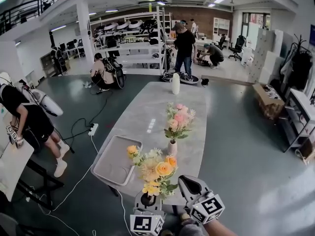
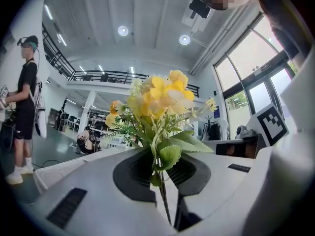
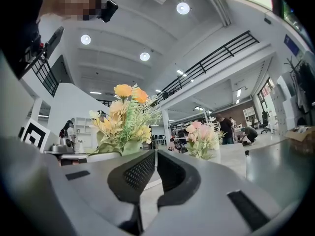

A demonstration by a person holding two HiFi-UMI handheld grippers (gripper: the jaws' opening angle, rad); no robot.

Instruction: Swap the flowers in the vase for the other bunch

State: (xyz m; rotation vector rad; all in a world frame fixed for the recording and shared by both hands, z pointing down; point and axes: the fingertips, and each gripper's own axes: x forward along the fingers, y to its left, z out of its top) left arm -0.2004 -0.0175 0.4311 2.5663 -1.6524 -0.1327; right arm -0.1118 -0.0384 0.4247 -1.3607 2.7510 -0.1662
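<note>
**Table**: long, pale grey stone top, running away from the viewer. All places below are given from it.

**Tray**: shallow, grey, rectangular. It lies on the table's near left part and its outer corner juts past the left edge.

**Yellow and orange bunch**: upright over the table's near end, to the right of the tray, with its stems pinched in the left gripper.

**Pink bunch**: stands in the vase.

**Vase**: small and white, on the table's near half, closer to the right edge.

**Bottle**: tall and white, alone at the table's far end.

**Open room**: the top is bare from the vase to the bottle. Open floor runs along the right edge. A power strip and its cables lie on the floor off the left edge.

**Left gripper**: at the table's near end, pointing level, jaws pressed on the yellow bunch's stems.

**Right gripper**: just right of the left one, also level. Its jaws are pressed together with nothing between them. The person's forearm shows behind it.
</note>
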